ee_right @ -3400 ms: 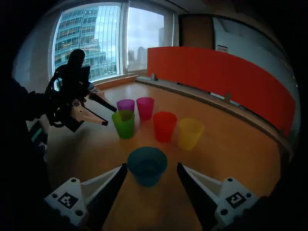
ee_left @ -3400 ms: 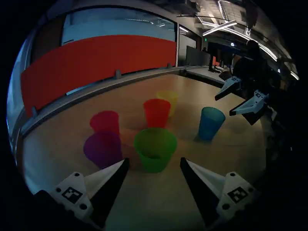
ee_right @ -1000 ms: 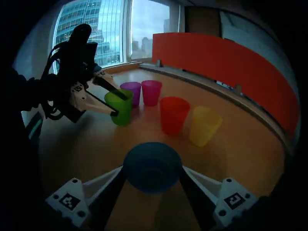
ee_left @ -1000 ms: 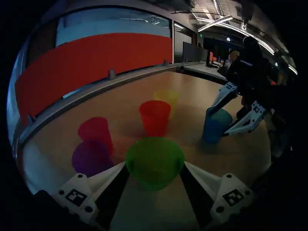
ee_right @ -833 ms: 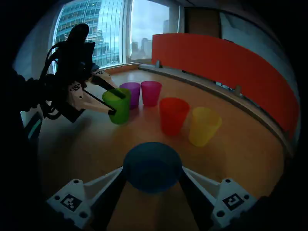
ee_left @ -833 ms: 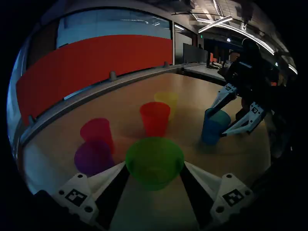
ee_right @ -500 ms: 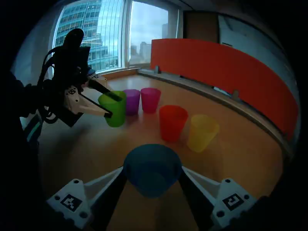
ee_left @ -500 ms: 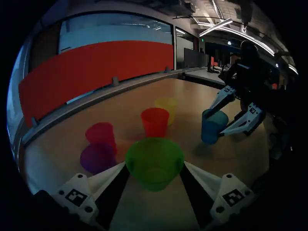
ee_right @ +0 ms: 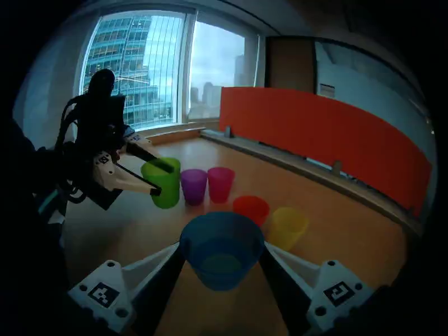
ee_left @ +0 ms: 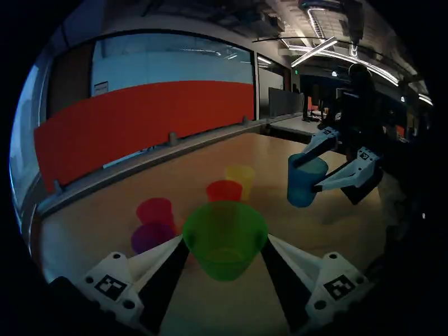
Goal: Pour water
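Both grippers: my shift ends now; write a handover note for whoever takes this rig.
Left gripper: shut on the green cup, upright, off the table.
Right gripper: shut on the blue cup, likewise.
The purple cup, pink cup, red cup and yellow cup stand on the table.
Done: both cups gripped.
Left: the pour itself; I cannot tell if either holds water.
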Demonstrator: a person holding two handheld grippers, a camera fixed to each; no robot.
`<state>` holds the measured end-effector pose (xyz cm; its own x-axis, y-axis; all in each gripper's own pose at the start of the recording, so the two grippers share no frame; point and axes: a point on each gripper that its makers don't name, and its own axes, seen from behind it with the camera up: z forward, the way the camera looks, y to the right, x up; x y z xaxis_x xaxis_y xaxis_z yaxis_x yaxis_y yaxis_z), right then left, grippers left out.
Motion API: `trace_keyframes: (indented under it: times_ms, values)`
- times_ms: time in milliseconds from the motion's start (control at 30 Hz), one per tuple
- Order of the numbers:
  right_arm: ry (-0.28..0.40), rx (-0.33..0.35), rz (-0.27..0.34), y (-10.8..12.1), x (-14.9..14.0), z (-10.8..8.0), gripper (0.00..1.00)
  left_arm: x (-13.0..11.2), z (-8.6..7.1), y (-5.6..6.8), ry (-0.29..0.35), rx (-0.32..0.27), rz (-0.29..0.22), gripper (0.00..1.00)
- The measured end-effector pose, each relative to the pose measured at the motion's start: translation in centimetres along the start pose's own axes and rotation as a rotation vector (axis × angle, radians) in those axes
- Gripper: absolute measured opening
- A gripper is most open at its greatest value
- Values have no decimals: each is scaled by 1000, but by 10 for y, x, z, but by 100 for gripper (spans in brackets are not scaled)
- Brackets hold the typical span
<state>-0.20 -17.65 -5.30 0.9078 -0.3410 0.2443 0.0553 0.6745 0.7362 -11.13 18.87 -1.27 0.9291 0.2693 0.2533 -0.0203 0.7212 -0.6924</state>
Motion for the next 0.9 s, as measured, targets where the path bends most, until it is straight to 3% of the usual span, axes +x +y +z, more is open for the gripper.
trace_keyframes:
  times_ms: [467, 900]
  values:
    - [148, -19, 5, 2, 61, -15, 91, 41, -21, 7, 105, 18, 3, 86]
    - [223, -34, 5, 13, 91, -26, 91, 65, -26, 22, 163, 2, 0, 86]
